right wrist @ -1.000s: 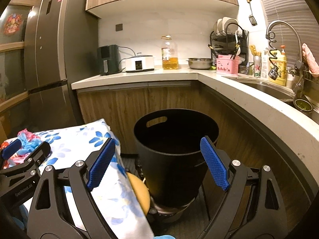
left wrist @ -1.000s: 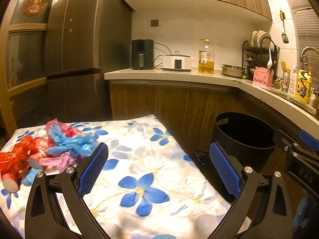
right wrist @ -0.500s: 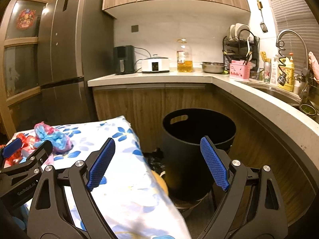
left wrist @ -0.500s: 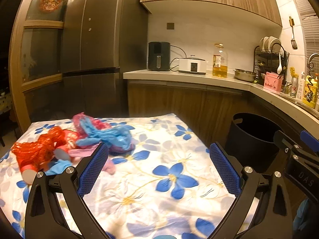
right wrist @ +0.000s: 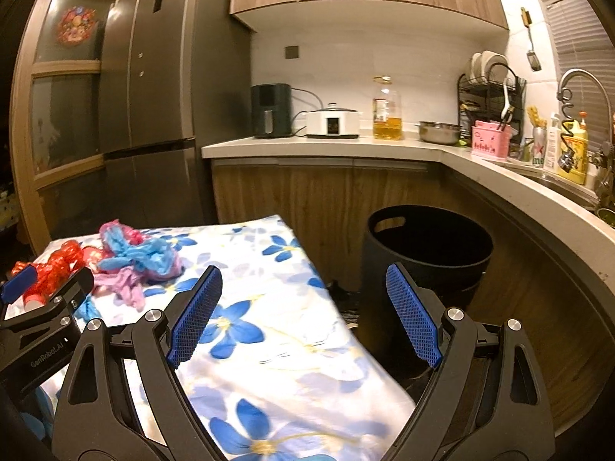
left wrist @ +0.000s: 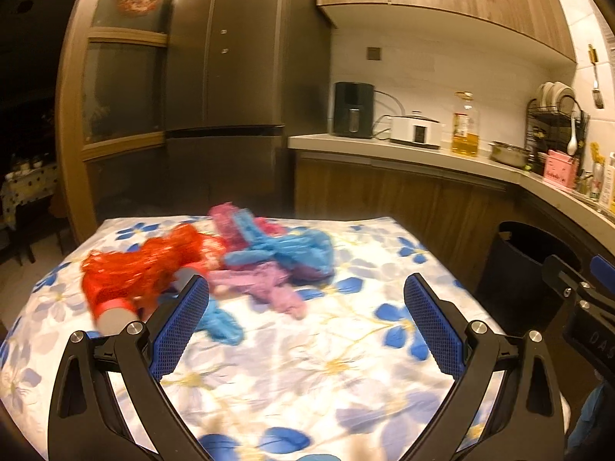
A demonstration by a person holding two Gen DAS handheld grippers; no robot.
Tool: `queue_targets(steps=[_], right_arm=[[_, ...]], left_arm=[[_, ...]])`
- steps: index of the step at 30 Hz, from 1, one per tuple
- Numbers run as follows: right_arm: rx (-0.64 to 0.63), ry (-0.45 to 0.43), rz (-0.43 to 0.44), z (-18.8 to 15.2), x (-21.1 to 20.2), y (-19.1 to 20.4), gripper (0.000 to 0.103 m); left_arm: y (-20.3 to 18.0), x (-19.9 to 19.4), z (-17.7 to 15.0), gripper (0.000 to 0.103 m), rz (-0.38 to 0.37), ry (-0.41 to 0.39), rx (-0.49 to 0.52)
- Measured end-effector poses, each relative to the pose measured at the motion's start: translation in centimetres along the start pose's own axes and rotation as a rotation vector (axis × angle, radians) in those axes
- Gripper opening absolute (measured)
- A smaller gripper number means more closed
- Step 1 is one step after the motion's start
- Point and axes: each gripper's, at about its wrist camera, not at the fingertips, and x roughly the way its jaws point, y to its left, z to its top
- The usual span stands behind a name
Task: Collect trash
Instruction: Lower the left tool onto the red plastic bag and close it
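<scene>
Kitchen cabinets and a tall dark refrigerator (right wrist: 153,96) back a small worktop (left wrist: 326,365) covered with a white cloth printed in blue flowers. At its far left lies the trash: a red net bag (left wrist: 146,265), crumpled blue wrappers (left wrist: 284,249) and pink wrappers (left wrist: 269,284), all heaped touching one another; the left wrist view is blurred there, so what the white cap-like end by the red net belongs to is hard to tell. A black bin (right wrist: 426,246) stands on the floor just beside the worktop's right edge, below the curved kitchen counter (right wrist: 499,176), its mouth open and dark inside.

Left tool (left wrist: 307,330) hangs over the cloth with its jaws wide and nothing between them, the trash heap just beyond its left pad. Right tool (right wrist: 303,315) is likewise spread wide and empty, poised over the worktop's right edge with the bin behind its right pad. An air fryer (right wrist: 271,109), a white cooker (right wrist: 332,121) and an oil bottle (right wrist: 386,109) line the counter.
</scene>
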Motion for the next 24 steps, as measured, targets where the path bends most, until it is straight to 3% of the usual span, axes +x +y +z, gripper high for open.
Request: queue_targets(steps=[9,18,24], right_arm=[[-0.042,0.018,0.087,-0.9,0.8,5.0,0.086],[-0.099,0.065,0.191,-2.4,2.6,11.1,0.086],[-0.127,0.084,0.252,-2.8,3.4,14.5,0.086]], left_arm=[[6.9,0.5,-1.4,0.097,0.131,0.029,-0.064],[13.1,0.1,-1.4,0.097,0.229,0.003,-0.134],[16.1,1.1,0.2,0.097,0.206,0.006,-0.153]])
